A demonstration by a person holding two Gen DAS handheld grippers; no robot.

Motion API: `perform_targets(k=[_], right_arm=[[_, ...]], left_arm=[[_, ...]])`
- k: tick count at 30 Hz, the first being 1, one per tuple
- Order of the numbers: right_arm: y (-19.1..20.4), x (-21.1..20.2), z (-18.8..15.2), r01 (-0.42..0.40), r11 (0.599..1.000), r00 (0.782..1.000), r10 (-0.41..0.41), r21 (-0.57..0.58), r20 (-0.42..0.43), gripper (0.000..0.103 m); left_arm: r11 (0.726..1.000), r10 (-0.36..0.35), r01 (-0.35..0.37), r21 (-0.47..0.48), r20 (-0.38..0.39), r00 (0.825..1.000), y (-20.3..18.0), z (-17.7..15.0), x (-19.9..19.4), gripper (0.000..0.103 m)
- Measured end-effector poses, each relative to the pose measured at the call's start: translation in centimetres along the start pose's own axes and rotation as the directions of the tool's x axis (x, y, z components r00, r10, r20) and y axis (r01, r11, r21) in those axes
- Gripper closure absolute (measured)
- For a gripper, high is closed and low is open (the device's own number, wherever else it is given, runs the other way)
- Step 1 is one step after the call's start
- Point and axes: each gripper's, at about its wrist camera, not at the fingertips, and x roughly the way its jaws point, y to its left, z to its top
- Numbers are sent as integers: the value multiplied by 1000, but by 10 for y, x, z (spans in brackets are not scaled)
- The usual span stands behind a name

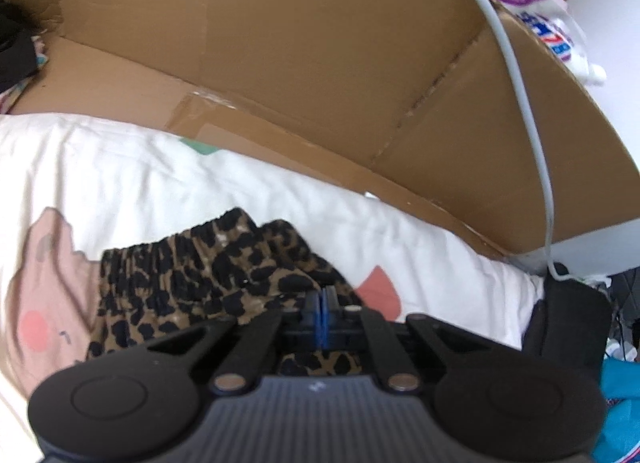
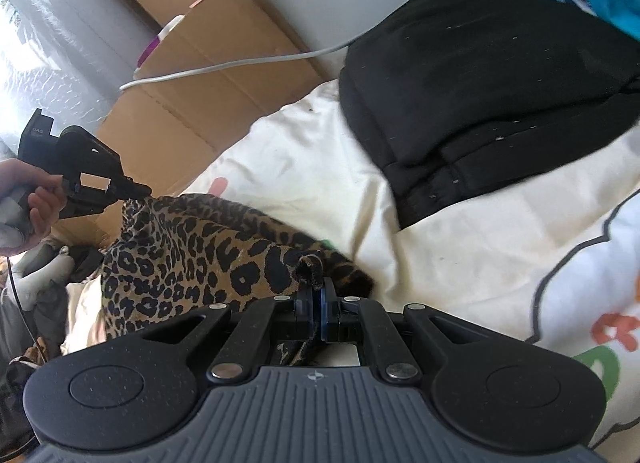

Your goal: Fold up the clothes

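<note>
While both grippers, left (image 1: 321, 305) and right (image 2: 317, 303), pinched the leopard garment (image 2: 192, 247) on the bed (image 2: 304, 167), I judged a fold begun; next, carry one edge across evenly.

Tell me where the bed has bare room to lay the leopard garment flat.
Bare sheet lies between the leopard garment, the cardboard and the black clothes. It is crowded at the black clothes and the white printed garment.

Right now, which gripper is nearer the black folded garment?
Right. The right gripper pinches the leopard-print garment just below the black folded garment; the left gripper grips its far end.
</note>
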Motion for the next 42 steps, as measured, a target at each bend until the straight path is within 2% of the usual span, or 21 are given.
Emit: perform_targets(k=[13,18,21,23,25,29,36,39,42], right_arm=[[-10,4,2,42,999,999,-42,-3,-4,102],[-10,5,3,51,999,999,-51,2,-15,101],[-10,3,5,48,999,999,-48,24,-14,98],[-9,2,6,50,998,999,-50,24,-10,97],[-8,0,7,52,998,999,-52,25,-1,96],[-5,-3,8,55,998,998,-55,18,15,95],[-7,-3,6,62,998,998,-62,19,15,95],[-7,-1,5,64,998,998,-64,17,6,95],[-6,-2,5,64,998,998,-64,11,-8,95]], left_arm=[[997,-77,77,15,10,997,-19,0,33,103],[997,-76,76,6,-9,997,-14,-7,54,102],[994,-111,110,-27,-39,993,-9,-11,60,94],[992,-129,128,-13,-50,990,-13,-14,54,82],[989,-146,147,6,-65,987,-19,-19,46,75],[984,-175,178,27,-89,980,-31,-30,35,76],[991,-119,128,36,-188,975,-40,-61,45,75],[994,-93,103,37,-207,974,-42,-70,59,67],[995,-93,100,23,-199,976,-43,-76,66,70]])
